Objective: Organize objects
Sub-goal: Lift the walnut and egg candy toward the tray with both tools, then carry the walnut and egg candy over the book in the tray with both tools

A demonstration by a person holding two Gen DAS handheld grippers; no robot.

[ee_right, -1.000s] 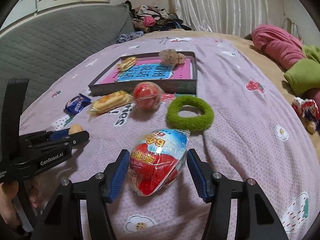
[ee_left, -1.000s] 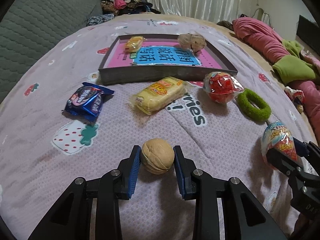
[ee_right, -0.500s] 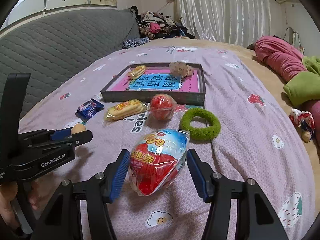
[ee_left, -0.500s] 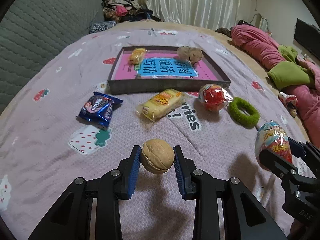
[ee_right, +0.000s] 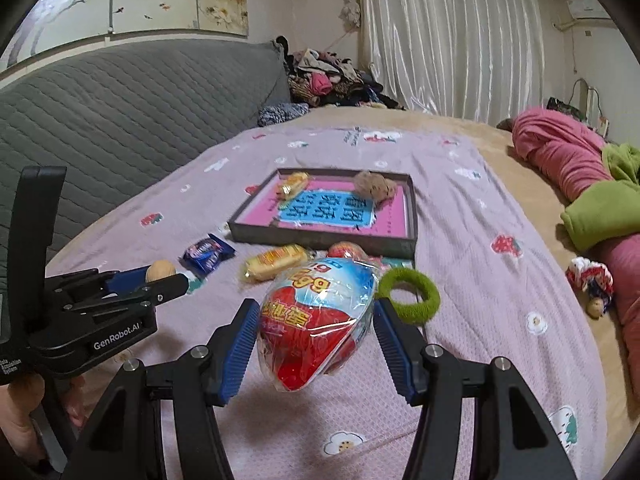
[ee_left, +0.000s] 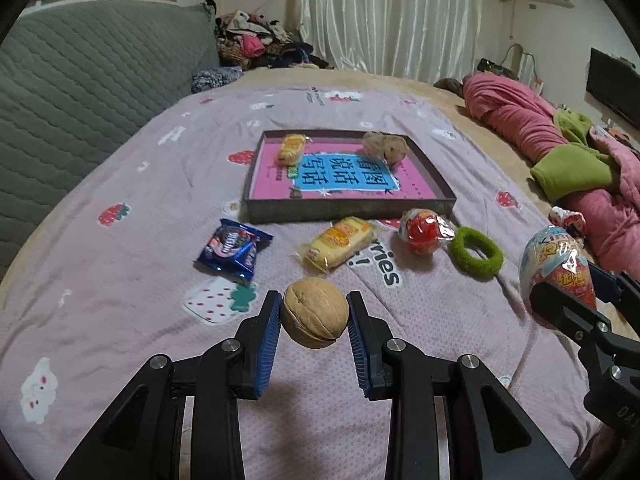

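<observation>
My left gripper (ee_left: 314, 314) is shut on a brown walnut (ee_left: 315, 312) and holds it above the pink bedspread. A big wrapped toy egg (ee_right: 316, 320), red and blue, hangs in my right gripper (ee_right: 316, 326), which is shut on it; that egg (ee_left: 556, 268) also shows at the right of the left wrist view. Ahead lies a dark tray (ee_left: 348, 210) with a pink and blue card inside, a yellow snack pack (ee_left: 293, 149) and a brown fuzzy lump (ee_left: 384, 145). Before the tray lie a blue cookie pack (ee_left: 234, 250), a yellow cake pack (ee_left: 340, 243), a small red wrapped egg (ee_left: 424, 231) and a green fuzzy ring (ee_left: 476, 253).
A grey quilted headboard (ee_left: 80, 92) runs along the left. Pink and green bedding (ee_left: 560, 148) is heaped at the right edge, with a small doll (ee_right: 592, 284) beside it. Clothes (ee_left: 256, 44) are piled at the far end before white curtains. A hand (ee_right: 20, 412) grips the left tool.
Both grippers have risen off the bedspread with their loads, the walnut and the big egg. The tray and the loose items now sit lower and farther off in both views.
</observation>
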